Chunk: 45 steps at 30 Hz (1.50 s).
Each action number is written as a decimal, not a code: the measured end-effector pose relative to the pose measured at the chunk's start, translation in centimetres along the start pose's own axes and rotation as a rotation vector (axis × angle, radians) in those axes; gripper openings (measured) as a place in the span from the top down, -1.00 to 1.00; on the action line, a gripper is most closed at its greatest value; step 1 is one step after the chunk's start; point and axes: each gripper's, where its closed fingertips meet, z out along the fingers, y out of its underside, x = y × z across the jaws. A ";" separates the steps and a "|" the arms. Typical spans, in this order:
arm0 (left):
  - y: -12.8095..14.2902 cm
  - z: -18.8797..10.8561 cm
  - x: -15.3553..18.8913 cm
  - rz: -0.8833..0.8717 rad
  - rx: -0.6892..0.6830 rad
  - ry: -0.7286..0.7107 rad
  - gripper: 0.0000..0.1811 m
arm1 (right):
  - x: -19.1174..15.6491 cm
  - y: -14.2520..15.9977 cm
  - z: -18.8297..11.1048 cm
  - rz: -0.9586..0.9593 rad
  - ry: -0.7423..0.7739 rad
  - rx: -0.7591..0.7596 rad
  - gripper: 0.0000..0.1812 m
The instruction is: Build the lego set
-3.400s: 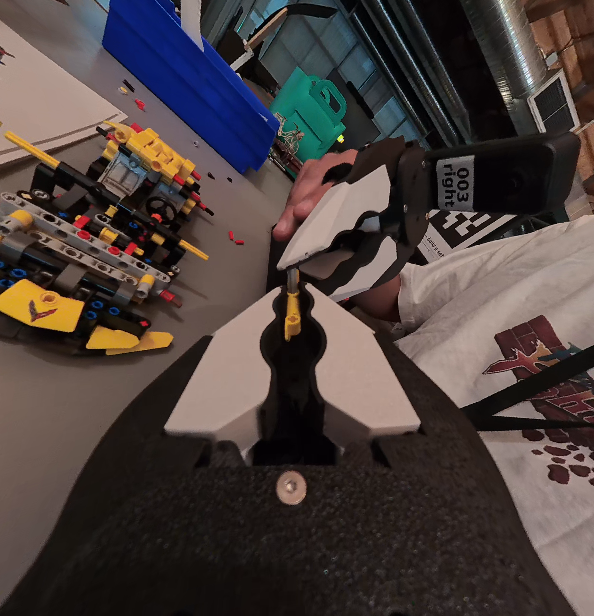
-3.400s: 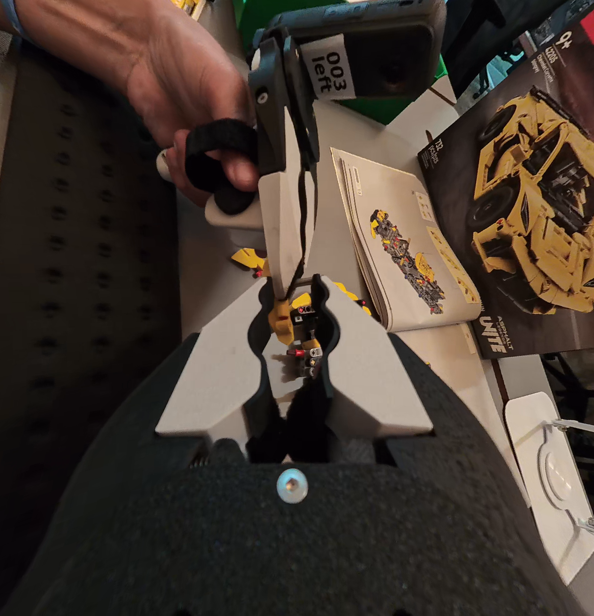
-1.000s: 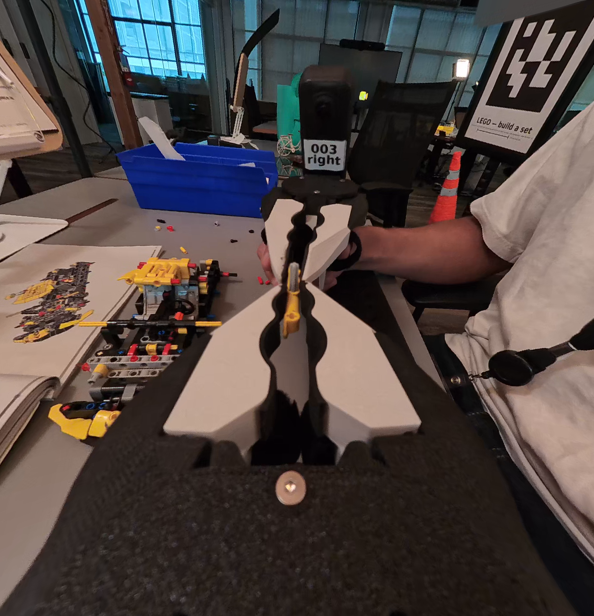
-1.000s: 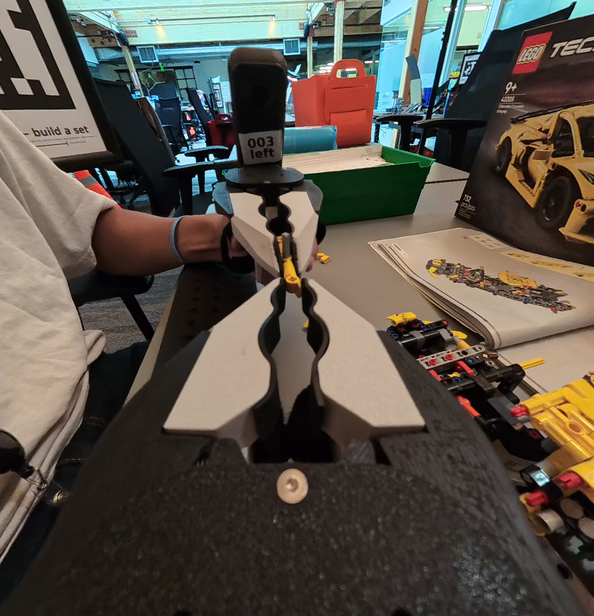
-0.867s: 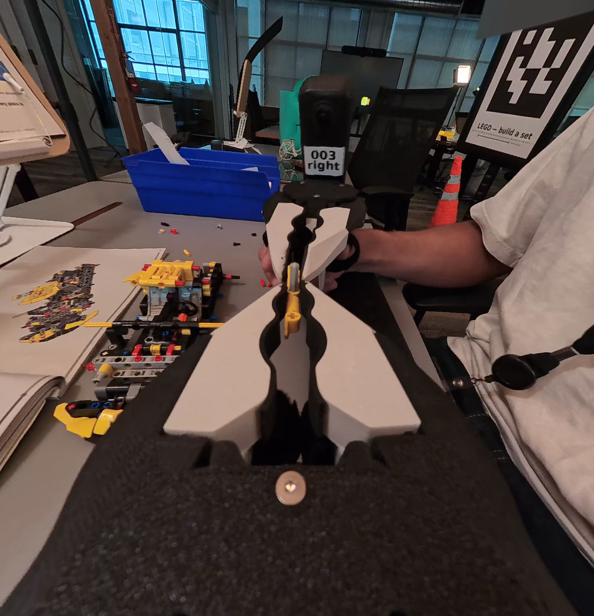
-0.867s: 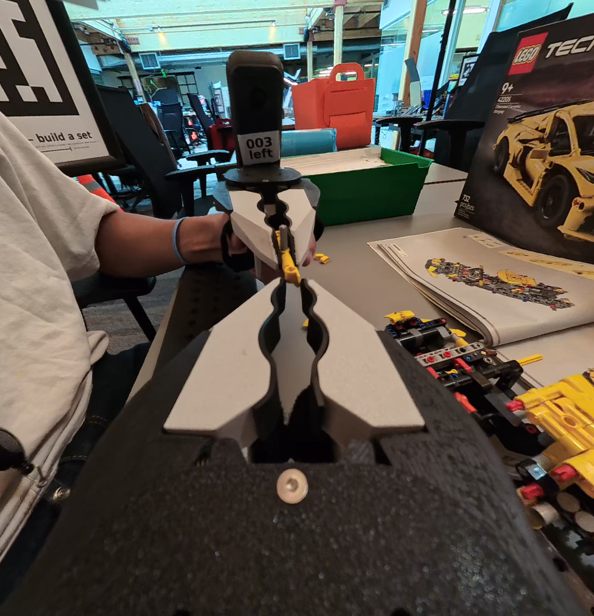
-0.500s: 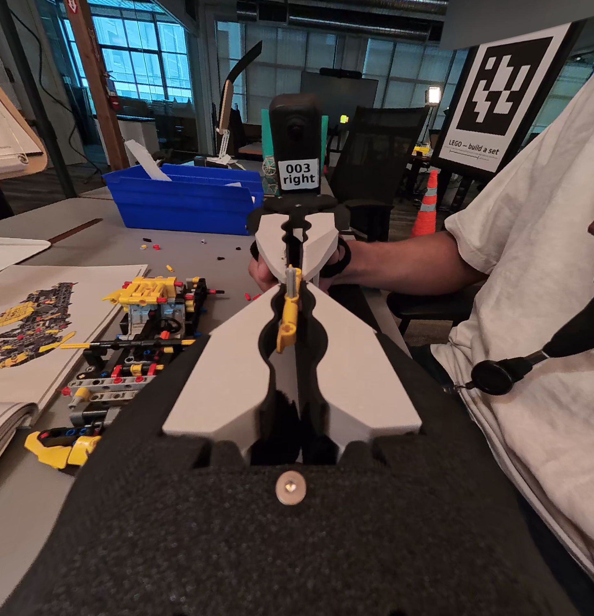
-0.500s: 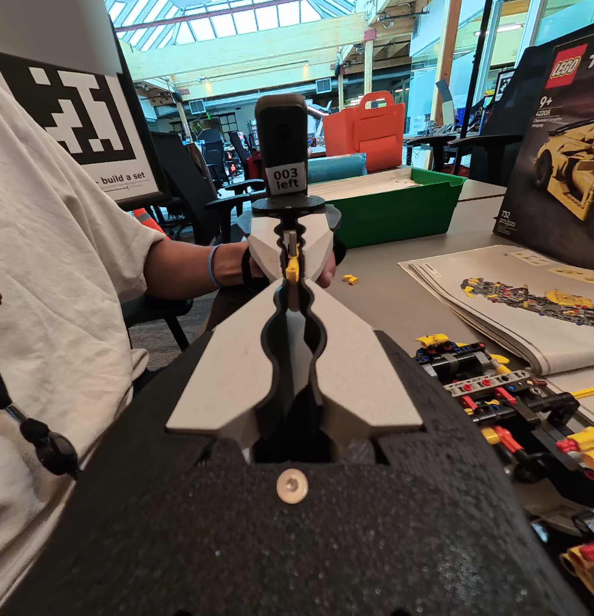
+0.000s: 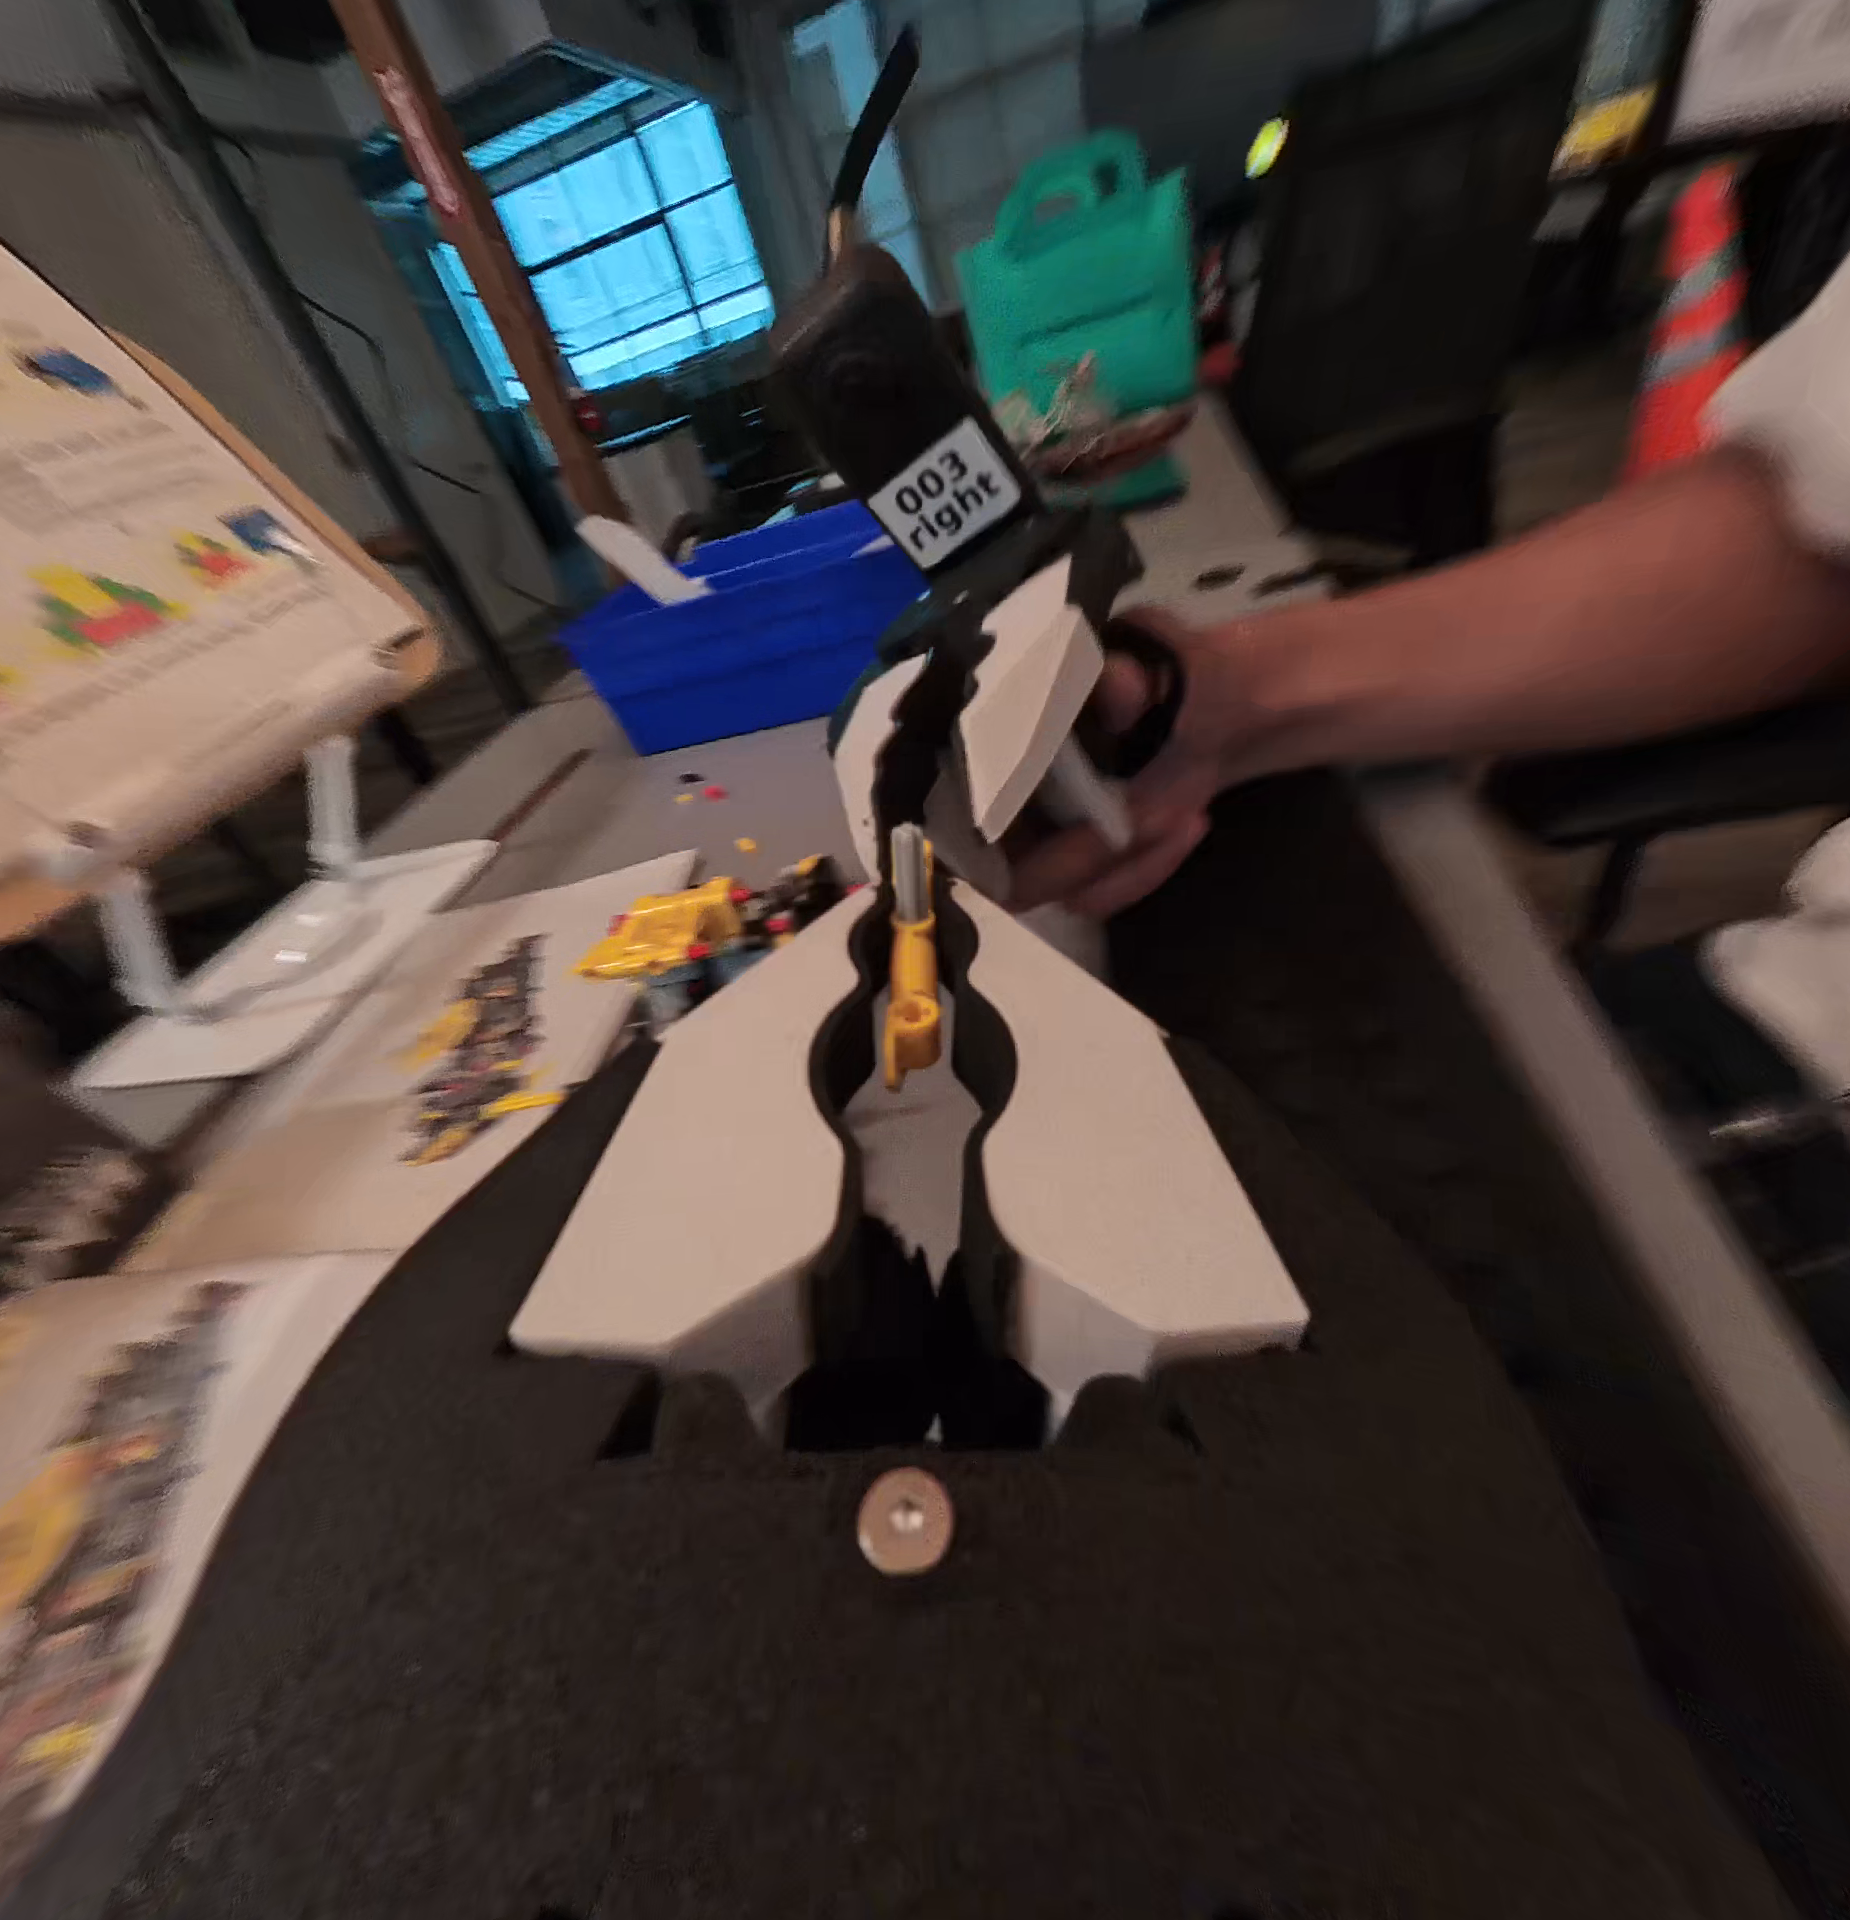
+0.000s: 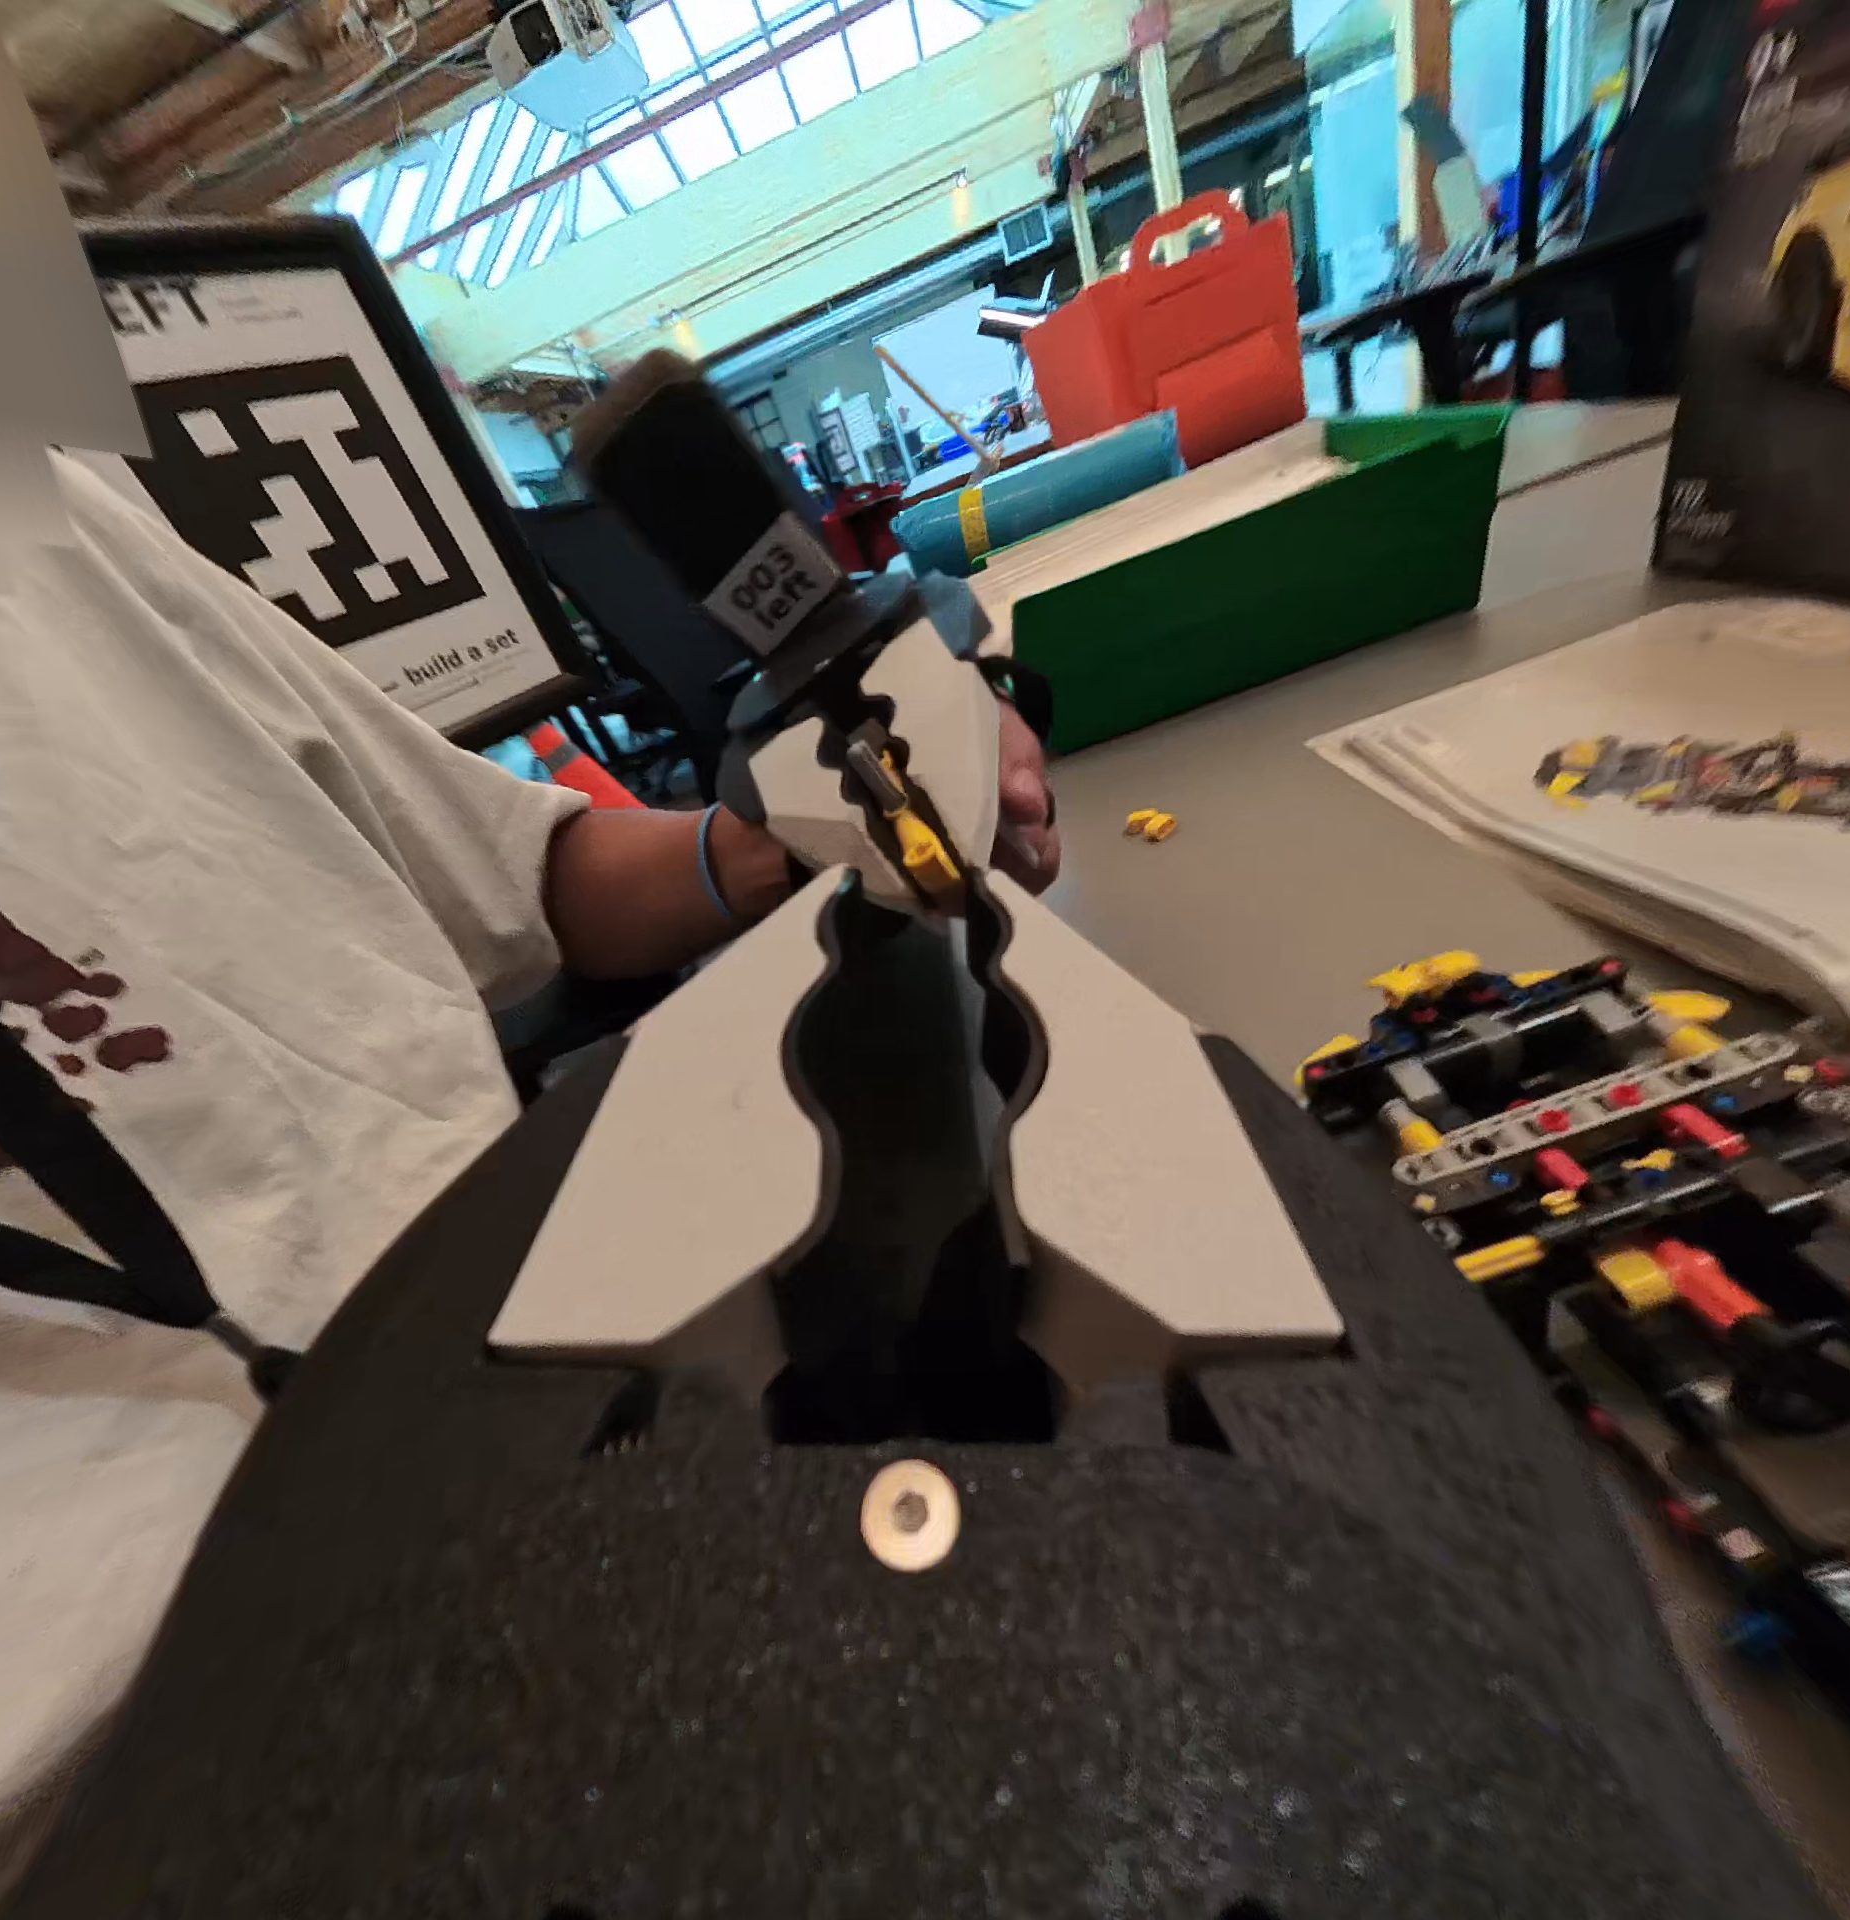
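The left hand-held gripper [image 9: 913, 904] is closed on a small yellow connector piece [image 9: 910, 1003] with a grey axle [image 9: 906, 871] standing out of its far end, past the fingertips. The piece is held in the air above the near edge of the counter [image 10: 1264, 894], clear of its surface.

The right hand-held gripper [image 10: 905, 899] faces the left one, tip to tip. Its jaws stand apart with nothing between them (the gap is plainly empty in the right wrist view). In that view the yellow connector piece [image 10: 923, 840] and grey axle [image 10: 871, 767] sit in the opposite gripper's fingers, just beyond the right gripper's tips and tilted.

The partly built lego model [image 10: 1586, 1101], black and grey with yellow, red and blue parts, lies on the counter to the right of the grippers. The open instruction booklet [image 10: 1648, 790] lies just beyond it. A green bin [image 10: 1253, 592] stands farther back, and a small loose yellow part [image 10: 1149, 824] rests on the counter between the bin and the grippers.

In the left wrist view a blue bin [image 9: 734, 634] stands at the far side of the counter. This view is motion-blurred; fine detail cannot be confirmed.
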 end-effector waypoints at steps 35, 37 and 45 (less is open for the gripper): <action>-1.1 0.8 0.3 0.341 -0.021 -0.176 0.92 | -0.6 -0.3 -0.4 0.394 -0.236 0.013 0.93; -1.1 0.8 0.4 0.351 -0.019 -0.175 0.92 | -0.6 -0.2 -0.4 0.404 -0.238 0.010 0.92; -0.5 0.9 0.3 0.375 -0.053 -0.184 0.92 | -0.2 0.1 -0.4 0.432 -0.227 0.002 0.95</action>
